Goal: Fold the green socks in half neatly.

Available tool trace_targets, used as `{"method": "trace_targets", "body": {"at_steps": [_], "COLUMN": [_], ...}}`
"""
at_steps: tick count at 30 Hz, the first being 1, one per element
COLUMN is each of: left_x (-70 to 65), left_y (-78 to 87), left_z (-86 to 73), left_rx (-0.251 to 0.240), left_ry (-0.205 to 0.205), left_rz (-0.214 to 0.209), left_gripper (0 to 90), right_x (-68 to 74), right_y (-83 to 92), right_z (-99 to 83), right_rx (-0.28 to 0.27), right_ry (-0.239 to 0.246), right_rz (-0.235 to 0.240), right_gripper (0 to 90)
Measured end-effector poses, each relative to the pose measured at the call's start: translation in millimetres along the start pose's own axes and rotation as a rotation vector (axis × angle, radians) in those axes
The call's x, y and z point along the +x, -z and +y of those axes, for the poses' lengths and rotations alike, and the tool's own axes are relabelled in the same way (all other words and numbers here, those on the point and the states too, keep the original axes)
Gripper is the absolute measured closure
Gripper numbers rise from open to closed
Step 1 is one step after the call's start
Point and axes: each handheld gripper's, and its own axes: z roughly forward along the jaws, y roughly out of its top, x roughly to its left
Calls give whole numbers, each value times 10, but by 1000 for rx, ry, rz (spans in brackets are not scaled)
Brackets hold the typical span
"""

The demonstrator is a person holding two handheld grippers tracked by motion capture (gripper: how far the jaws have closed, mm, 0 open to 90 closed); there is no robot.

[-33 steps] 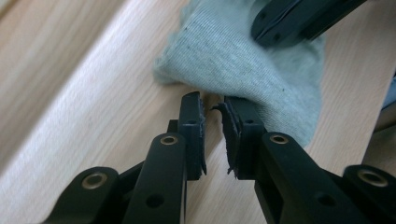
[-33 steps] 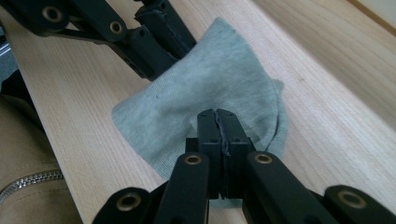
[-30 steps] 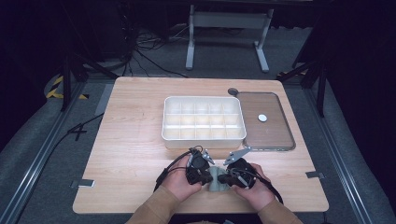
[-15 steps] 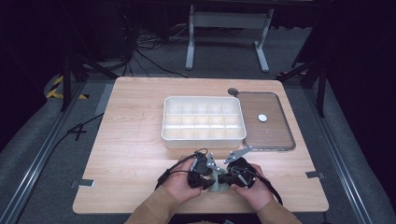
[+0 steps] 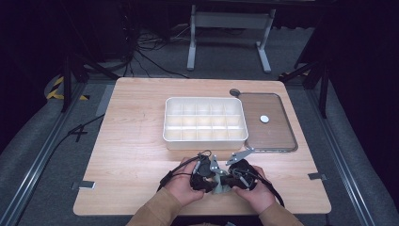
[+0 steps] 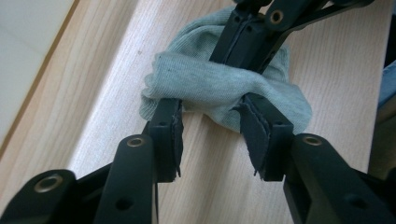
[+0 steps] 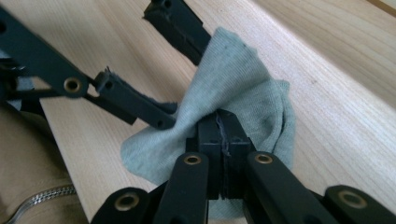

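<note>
A small grey knitted cloth (image 6: 219,84) lies on the wooden table (image 5: 141,141) near its front edge, between the two hands. My right gripper (image 7: 222,126) is shut on the cloth's (image 7: 233,79) middle. My left gripper (image 6: 212,105) faces it. Its jaws have just been opening, and the fingertips (image 6: 166,112) sit under the cloth's edge, spreading it apart. In the high view the left gripper (image 5: 205,172) and right gripper (image 5: 235,175) meet tip to tip over the cloth (image 5: 219,184).
A white tray (image 5: 205,138) divided into several compartments stands mid-table. To its right lies a brown flat tray (image 5: 277,136) with a small white disc (image 5: 264,119) on it. A round cable hole (image 5: 234,92) sits behind them.
The left gripper's jaws stand a little wider apart than before. Both hands have kept their place at the table's front edge.
</note>
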Motion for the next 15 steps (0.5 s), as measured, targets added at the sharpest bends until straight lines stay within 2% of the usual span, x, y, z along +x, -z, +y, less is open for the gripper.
{"method": "trace_targets", "body": {"at_steps": [3,5,8,9,12,13,14,15], "left_x": [15,23,21,19,26,18,15,13], "left_y": [26,35,34,28,29,30,30,32], "left_z": [-17,-21,-23,-24,-17,-13,-8,1], "left_rx": [-9,-10,-5,-9,-6,-4,-6,-6], "left_ry": [19,16,27,28,15,18,13,-3], "left_rz": [3,6,4,4,2,4,3,7], "left_gripper": [579,580,580,580,578,578,578,576], "right_x": [11,1,-116,-169,-328,-358,-368,-364], "right_y": [108,215,428,479,509,484,444,419], "right_z": [13,20,-6,-30,-121,-154,-170,-172], "right_rx": [-8,-24,-76,-84,-39,-28,-9,1], "right_ry": [6,4,-20,-42,-99,-117,-125,-120], "right_rz": [-7,-15,-41,-48,-59,-53,-26,-20], "right_gripper": [864,864,865,866,870,877,883,886]}}
